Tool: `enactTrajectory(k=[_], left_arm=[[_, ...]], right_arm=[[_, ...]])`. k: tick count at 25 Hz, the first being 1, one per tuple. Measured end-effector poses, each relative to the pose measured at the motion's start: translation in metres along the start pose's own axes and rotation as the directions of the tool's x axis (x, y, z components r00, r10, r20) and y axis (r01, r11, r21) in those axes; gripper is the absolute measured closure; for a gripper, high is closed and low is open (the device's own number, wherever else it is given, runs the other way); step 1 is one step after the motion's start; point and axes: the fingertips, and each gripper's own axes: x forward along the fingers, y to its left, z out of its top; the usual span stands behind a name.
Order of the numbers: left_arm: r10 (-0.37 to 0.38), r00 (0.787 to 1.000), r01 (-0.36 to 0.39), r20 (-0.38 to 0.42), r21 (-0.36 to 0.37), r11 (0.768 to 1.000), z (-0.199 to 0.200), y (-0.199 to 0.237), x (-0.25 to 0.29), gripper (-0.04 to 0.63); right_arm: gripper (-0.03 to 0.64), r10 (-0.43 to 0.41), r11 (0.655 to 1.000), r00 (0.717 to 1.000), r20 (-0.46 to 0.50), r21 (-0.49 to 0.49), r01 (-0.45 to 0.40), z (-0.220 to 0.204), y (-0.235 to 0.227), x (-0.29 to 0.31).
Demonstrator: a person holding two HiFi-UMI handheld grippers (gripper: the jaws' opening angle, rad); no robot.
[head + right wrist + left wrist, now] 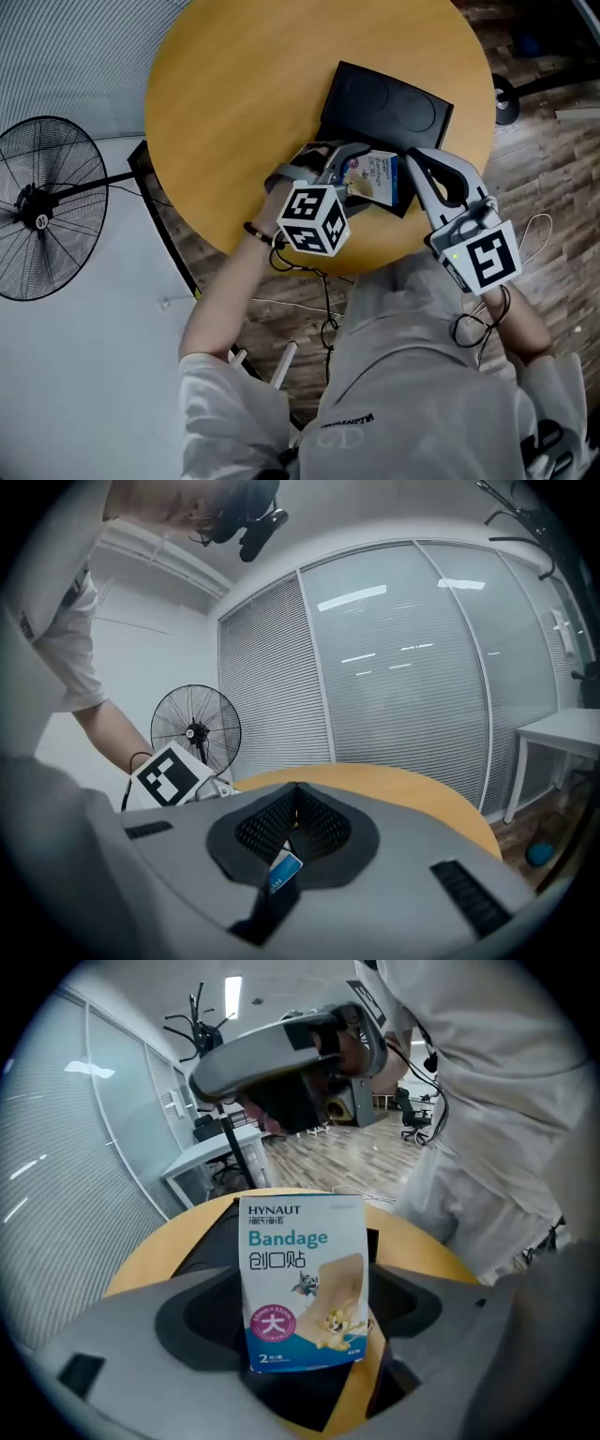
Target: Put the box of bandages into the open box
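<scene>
The bandage box (302,1279), white and blue with cartoon print, stands upright between the jaws of my left gripper (309,1372), which is shut on it. In the head view my left gripper (361,173) holds the bandage box (377,178) over the near end of the black open box (384,108) on the round wooden table (234,94). My right gripper (415,157) sits at the black box's right edge. In the right gripper view its jaws (295,789) meet at the tips, and a blue corner of the bandage box (286,869) shows through the gap behind them.
A standing fan (42,211) is on the floor left of the table and also shows as the fan (195,731) in the right gripper view. Cables (323,300) hang below the table's near edge. An office chair base (506,98) stands to the right.
</scene>
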Motion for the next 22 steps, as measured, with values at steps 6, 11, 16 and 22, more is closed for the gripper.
enactTrajectory(k=[6, 11, 16, 22], left_arm=[[-0.083, 0.991, 0.092, -0.106, 0.086, 0.992, -0.014, -0.008, 0.017, 0.17], [-0.13, 0.973, 0.157, -0.189, 0.136, 0.978, -0.023, -0.011, 0.029, 0.17], [-0.189, 0.956, 0.222, -0.223, 0.136, 0.965, -0.026, -0.013, 0.038, 0.17], [-0.237, 0.935, 0.285, -0.264, 0.158, 0.946, -0.032, -0.016, 0.049, 0.17]], right_arm=[[0.598, -0.007, 1.0, 1.0, -0.019, 0.024, 0.008, -0.016, 0.0, -0.003], [0.598, -0.016, 0.999, 1.0, -0.018, 0.036, 0.016, -0.022, 0.002, -0.002], [0.598, -0.014, 0.999, 0.999, -0.035, 0.042, 0.015, -0.032, 0.004, -0.001], [0.598, -0.013, 0.999, 0.999, -0.048, 0.048, 0.016, -0.042, 0.006, 0.002]])
